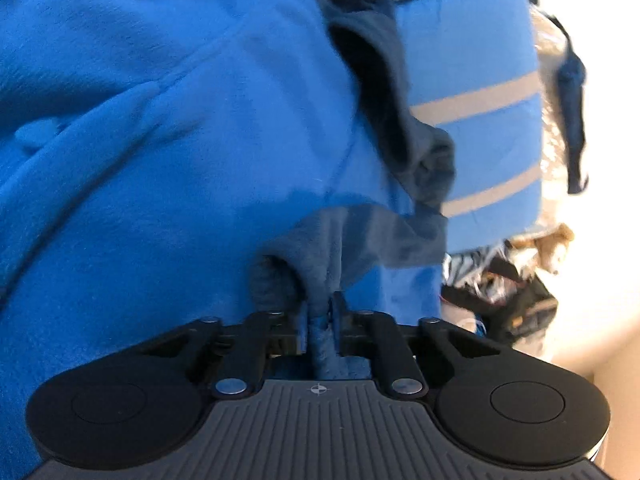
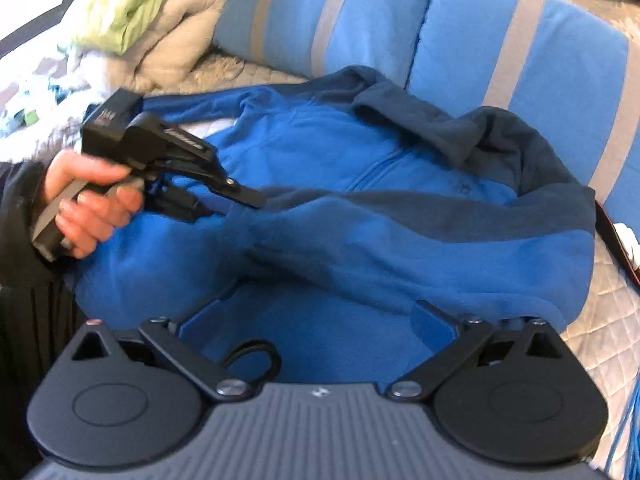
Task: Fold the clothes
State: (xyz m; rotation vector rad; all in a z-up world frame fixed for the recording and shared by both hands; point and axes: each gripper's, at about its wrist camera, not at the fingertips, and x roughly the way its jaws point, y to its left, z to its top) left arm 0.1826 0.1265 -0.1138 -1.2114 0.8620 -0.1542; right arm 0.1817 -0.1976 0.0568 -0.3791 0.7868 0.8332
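A blue fleece jacket (image 2: 340, 248) with a navy collar (image 2: 420, 120) and navy sleeve panels lies spread on a quilted bed cover (image 2: 592, 320). In the left wrist view the jacket (image 1: 160, 140) fills most of the frame. My left gripper (image 1: 320, 314) is shut on a bunched fold of the sleeve end, where grey-navy cuff fabric (image 1: 352, 232) puckers just ahead of the jaws. From the right wrist view, a hand (image 2: 88, 204) holds the left gripper (image 2: 240, 206) at the jacket's left side. My right gripper (image 2: 316, 320) hovers open over the jacket's near edge, fingers spread wide with nothing gripped.
Two blue cushions with grey stripes (image 2: 500, 40) stand behind the jacket. A pile of pale green and cream laundry (image 2: 152, 12) lies at the back left. A dark strap (image 2: 616, 248) crosses the cover at the right. Bags and clutter (image 1: 512, 288) sit beyond the cushions.
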